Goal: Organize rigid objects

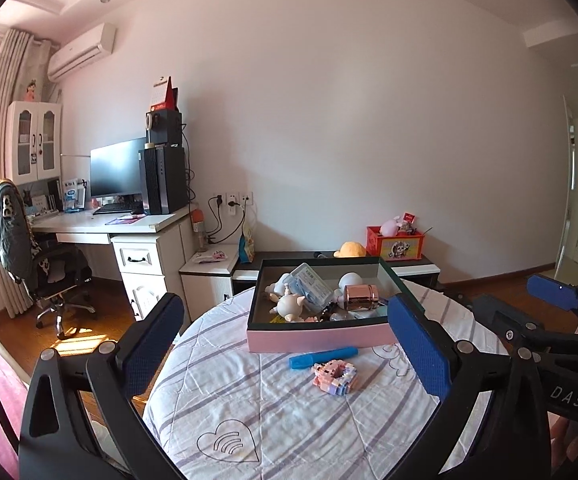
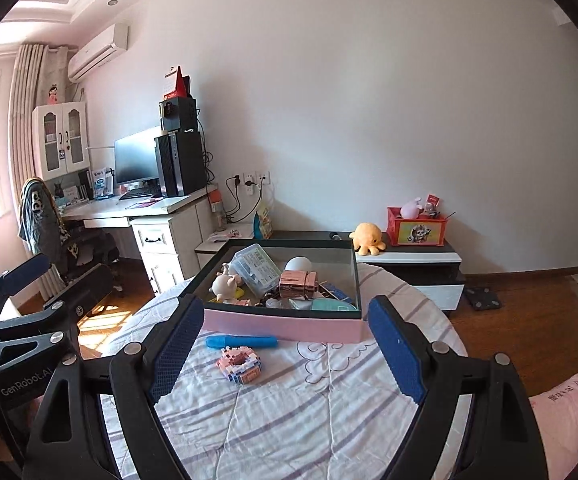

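A pink box [image 1: 321, 340] with a dark rim stands on a round table under a striped white cloth [image 1: 289, 432]. It holds a pig figurine [image 1: 289, 306], a clear plastic case [image 1: 309, 284], a rose-gold cup [image 1: 361, 296] and other small things. In front of the box lie a blue marker [image 1: 323, 356] and a pink brick-built ring toy [image 1: 335, 376]. My left gripper [image 1: 285, 301] is open and empty, back from the toy. The right wrist view shows the same box [image 2: 281, 328], marker [image 2: 241, 341] and toy [image 2: 241, 364]. My right gripper [image 2: 285, 306] is also open and empty.
Behind the table is a low cabinet [image 2: 409, 258] with an orange plush [image 2: 367, 238] and a red box [image 2: 417, 226]. A desk [image 1: 129, 224] with a monitor and an office chair [image 1: 49, 272] stand at the left. A pink bed edge [image 2: 569, 420] is at the right.
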A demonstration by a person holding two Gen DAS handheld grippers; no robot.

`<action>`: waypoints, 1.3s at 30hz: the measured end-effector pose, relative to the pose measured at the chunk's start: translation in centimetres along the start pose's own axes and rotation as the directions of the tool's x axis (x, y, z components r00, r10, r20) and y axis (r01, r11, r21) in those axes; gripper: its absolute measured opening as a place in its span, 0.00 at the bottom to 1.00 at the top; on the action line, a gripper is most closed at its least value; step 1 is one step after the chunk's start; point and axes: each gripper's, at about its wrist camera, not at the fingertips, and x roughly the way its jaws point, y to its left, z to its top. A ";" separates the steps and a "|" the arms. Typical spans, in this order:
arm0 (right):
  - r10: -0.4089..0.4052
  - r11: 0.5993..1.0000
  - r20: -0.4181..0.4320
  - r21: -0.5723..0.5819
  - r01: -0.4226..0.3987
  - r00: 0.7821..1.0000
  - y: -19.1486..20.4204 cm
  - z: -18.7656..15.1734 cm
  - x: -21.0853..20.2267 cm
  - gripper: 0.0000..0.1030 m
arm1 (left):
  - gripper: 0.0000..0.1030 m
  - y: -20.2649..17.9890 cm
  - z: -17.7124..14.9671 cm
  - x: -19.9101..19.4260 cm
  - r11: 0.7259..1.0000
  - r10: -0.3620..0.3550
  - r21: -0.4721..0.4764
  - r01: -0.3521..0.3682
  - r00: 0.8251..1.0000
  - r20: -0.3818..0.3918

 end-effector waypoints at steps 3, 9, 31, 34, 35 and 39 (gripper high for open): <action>-0.030 1.000 0.022 -0.004 0.031 0.999 0.1 -0.4 -2.3 0.84 | 1.00 -0.3 -0.2 -1.9 1.000 -0.021 -0.002 0.021 1.000 0.006; -0.051 0.999 0.050 0.003 0.051 0.997 0.1 -0.8 -5.1 0.84 | 1.00 -0.9 0.0 -4.4 0.999 -0.028 0.015 0.028 0.999 0.034; -0.075 0.997 0.048 0.011 0.075 0.996 -0.3 -1.5 -6.2 0.84 | 1.00 -1.3 -0.8 -4.0 0.998 -0.050 0.031 0.049 0.999 0.014; -0.072 0.997 0.011 0.018 0.072 0.997 -0.7 -2.2 -4.6 0.84 | 1.00 -1.2 -1.9 -1.9 0.997 -0.067 0.019 0.068 0.996 -0.051; -0.071 0.997 -0.005 0.019 0.072 0.997 -0.9 -2.5 -4.0 0.84 | 1.00 -1.1 -2.4 -1.1 0.997 -0.068 0.018 0.069 0.995 -0.074; -0.062 0.998 -0.080 0.025 0.064 0.995 -1.3 -4.2 -0.9 0.84 | 1.00 -1.4 -4.6 2.3 0.997 -0.068 0.024 0.073 0.982 -0.176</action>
